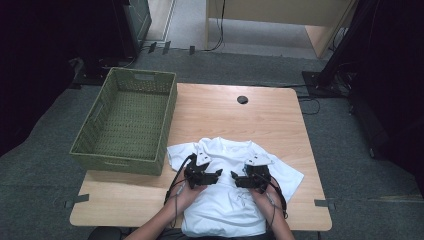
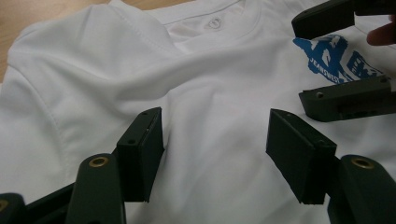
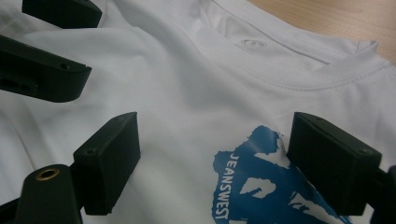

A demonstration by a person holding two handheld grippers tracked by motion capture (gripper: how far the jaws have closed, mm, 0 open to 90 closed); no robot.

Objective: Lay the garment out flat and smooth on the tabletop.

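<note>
A white T-shirt [image 1: 225, 215] lies spread on the front half of the wooden table [image 1: 250, 120], collar toward the far side. It carries a blue print [image 3: 261, 186] on the chest. My left gripper [image 1: 218, 175] and right gripper [image 1: 234, 177] hover over the chest, tips facing each other a short way apart. In the left gripper view, my left gripper [image 2: 215, 154] is open over plain white cloth [image 2: 93, 84], with the right gripper's jaws at the upper right. In the right gripper view, my right gripper [image 3: 215, 158] is open above the print, below the collar [image 3: 252, 44]. Neither pinches cloth.
An empty green woven basket [image 1: 127, 120] stands on the table's left side, overhanging its left edge. A black cable hole [image 1: 242, 99] sits near the far edge. Bare wood lies right of the shirt and behind it. Dark equipment stands on the floor around the table.
</note>
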